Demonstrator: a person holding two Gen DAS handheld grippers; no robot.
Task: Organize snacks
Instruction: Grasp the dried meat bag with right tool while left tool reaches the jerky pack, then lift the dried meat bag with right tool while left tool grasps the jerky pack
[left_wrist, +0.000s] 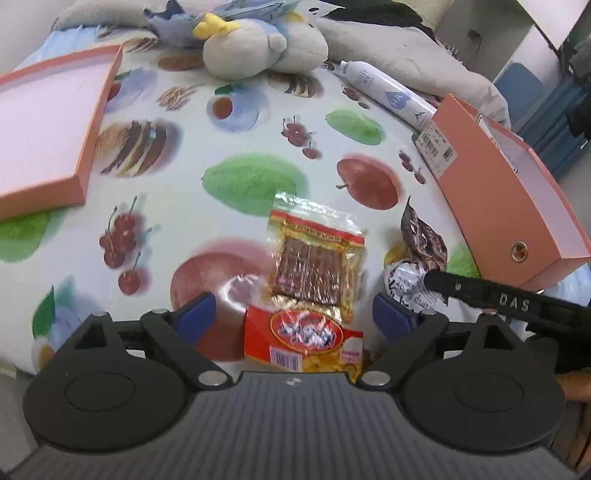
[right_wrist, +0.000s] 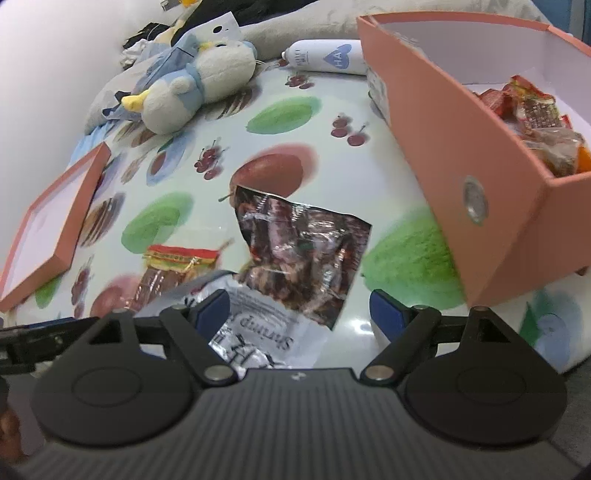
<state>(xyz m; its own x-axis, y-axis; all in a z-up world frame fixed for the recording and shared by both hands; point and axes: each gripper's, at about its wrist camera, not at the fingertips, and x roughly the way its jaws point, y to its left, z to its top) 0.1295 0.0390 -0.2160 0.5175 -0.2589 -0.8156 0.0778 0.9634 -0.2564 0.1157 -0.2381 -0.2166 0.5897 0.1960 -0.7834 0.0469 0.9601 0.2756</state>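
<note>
Left of the orange box, its lid lies at the bench's far edge. The left claw gapes over a red snack packet; the right claw gapes over a silver shrimp bag, beside the box.

glossy tablecloth | crinkly foil snack packet (shiny) | matt cardboard box
</note>
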